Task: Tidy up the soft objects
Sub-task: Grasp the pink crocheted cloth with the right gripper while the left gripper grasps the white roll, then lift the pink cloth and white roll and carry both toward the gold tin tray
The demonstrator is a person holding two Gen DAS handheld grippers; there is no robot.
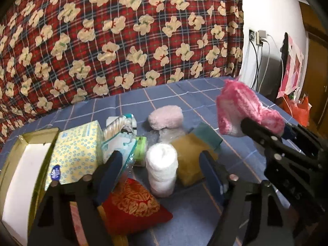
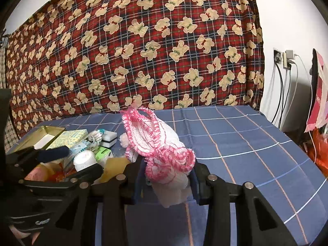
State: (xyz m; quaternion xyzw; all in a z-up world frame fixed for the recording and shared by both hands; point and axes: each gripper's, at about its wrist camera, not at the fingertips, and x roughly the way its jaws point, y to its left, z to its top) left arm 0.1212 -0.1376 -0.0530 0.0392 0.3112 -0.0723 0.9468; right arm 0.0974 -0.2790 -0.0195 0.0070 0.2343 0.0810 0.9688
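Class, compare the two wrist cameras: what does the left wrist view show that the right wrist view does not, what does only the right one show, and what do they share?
Only the left wrist view shows the red embroidered cushion and the pale pink fluffy pad, with the left gripper open around the stack of cotton pads.

Only the right wrist view shows the knitted item's white inside.

Both share the pink knitted item, which the right gripper is shut on, the yellow tissue pack, the tin box and the blue checked sheet.

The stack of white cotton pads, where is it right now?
In the left wrist view the stack of white cotton pads stands upright at centre, between the yellow sponge and the red embroidered pouch.
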